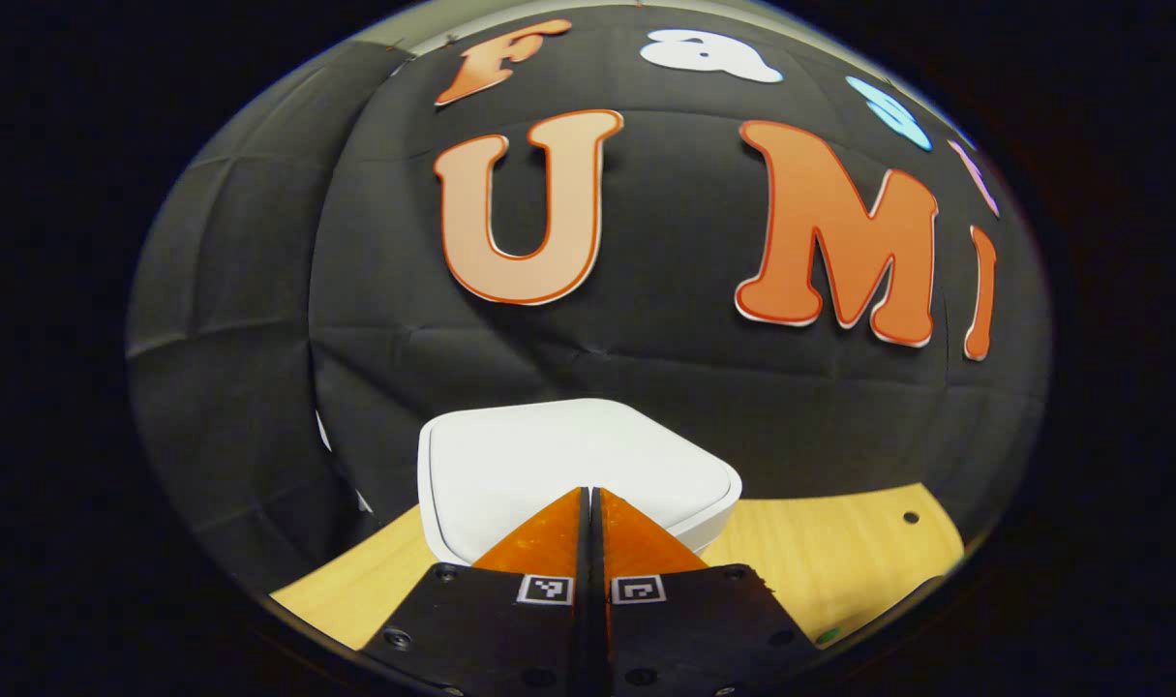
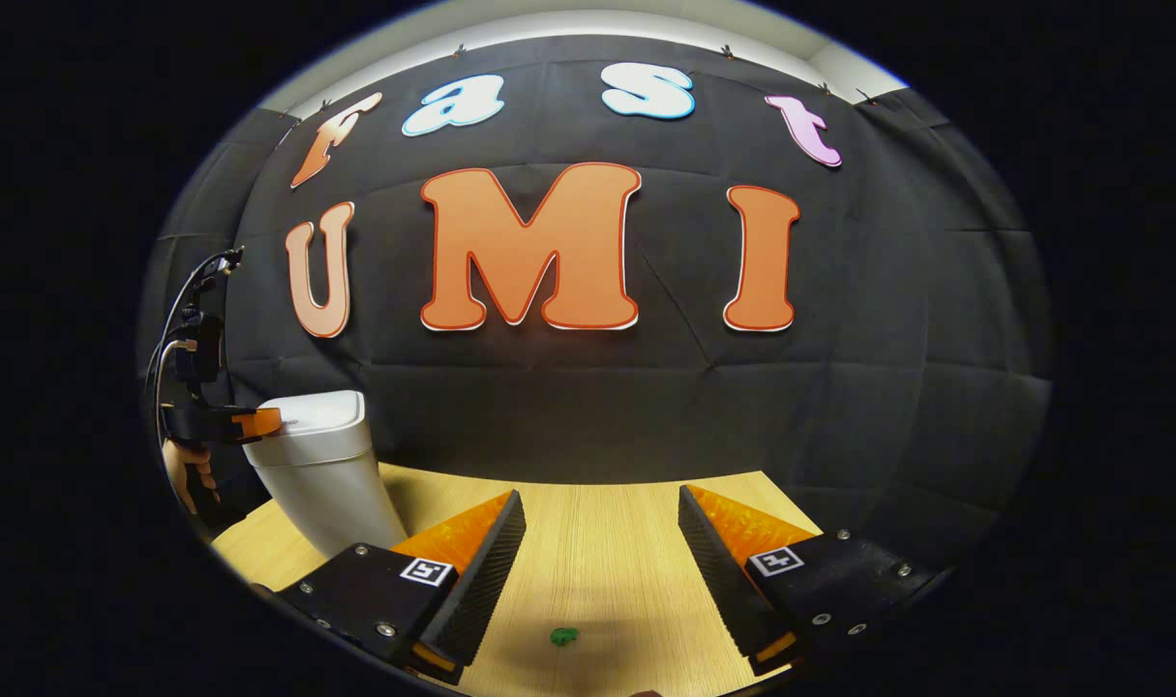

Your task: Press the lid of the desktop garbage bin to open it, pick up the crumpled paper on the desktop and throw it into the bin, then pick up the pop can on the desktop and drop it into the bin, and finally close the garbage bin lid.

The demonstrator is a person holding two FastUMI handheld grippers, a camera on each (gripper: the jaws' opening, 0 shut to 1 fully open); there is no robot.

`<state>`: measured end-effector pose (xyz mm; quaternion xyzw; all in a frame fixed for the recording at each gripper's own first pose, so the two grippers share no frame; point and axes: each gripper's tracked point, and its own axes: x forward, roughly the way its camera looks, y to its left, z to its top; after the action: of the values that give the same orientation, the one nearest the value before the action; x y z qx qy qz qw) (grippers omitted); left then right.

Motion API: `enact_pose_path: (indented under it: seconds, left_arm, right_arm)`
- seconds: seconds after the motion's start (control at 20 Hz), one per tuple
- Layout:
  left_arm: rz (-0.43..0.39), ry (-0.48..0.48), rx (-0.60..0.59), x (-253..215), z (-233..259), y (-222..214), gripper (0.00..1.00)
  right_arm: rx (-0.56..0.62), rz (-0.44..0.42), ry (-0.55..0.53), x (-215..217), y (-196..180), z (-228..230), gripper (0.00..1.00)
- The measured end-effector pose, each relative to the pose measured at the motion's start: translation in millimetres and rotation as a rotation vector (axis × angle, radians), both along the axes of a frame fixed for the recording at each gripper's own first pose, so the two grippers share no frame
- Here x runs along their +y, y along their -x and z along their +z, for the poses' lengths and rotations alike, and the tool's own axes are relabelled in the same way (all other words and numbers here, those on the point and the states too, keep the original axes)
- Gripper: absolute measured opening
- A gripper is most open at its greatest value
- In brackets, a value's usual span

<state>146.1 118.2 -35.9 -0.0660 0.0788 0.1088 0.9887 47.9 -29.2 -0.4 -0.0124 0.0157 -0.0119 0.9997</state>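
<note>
The white desktop bin (image 1: 568, 465) stands close in front of the left gripper view, its flat lid down. My left gripper (image 1: 590, 494) is shut with nothing between the fingers, and its tips sit right at the lid's near edge. In the right gripper view the same bin (image 2: 321, 465) stands at the far left on the wooden table, with the left gripper (image 2: 268, 422) at its lid's rim and a hand (image 2: 189, 479) holding it. My right gripper (image 2: 600, 496) hangs open over bare tabletop, nothing between its fingers.
The light wooden table (image 2: 597, 561) runs back to the black cloth wall. A small green scrap (image 2: 563, 636) lies on the table just ahead of the right gripper. A hole (image 1: 911, 517) marks the tabletop right of the bin.
</note>
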Motion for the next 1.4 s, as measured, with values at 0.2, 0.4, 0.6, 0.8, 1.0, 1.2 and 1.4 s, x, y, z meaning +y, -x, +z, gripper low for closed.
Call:
enact_pose_path:
  seconds: [0.2, 0.4, 0.6, 0.8, 1.0, 1.2, 1.4]
  left_arm:
    - [0.005, -0.068, -0.001, -0.7, 0.7, 0.4, 0.0]
    - [0.004, -0.078, -0.062, -4.9, 31.3, 14.2, 0.0]
    - [0.013, -0.162, -0.178, -16.7, 83.8, 40.5, 0.17]
    - [-0.062, -0.159, -0.212, -41.9, 92.3, 59.2, 0.79]
    - [-0.067, -0.096, -0.194, -51.2, 79.3, 82.0, 0.97]
    - [-0.069, -0.044, -0.171, -50.4, 61.3, 107.5, 0.97]
    - [-0.072, -0.037, -0.114, -44.5, 33.9, 122.3, 0.97]
  right_arm:
    - [0.009, 0.021, 0.012, 7.1, 1.9, -1.1, 0.95]
    - [-0.007, 0.002, 0.008, -1.1, 5.8, 4.8, 0.95]
    - [-0.006, -0.005, -0.003, -0.7, 9.3, 4.7, 0.95]
    - [-0.009, 0.013, 0.011, 8.1, 14.3, 2.3, 0.95]
    - [0.008, 0.033, -0.003, 13.6, 17.7, -4.7, 0.95]
    - [0.08, 0.073, 0.002, 16.8, 16.1, -30.6, 0.95]
    - [0.243, 0.192, 0.038, 29.6, 5.9, -92.0, 0.95]
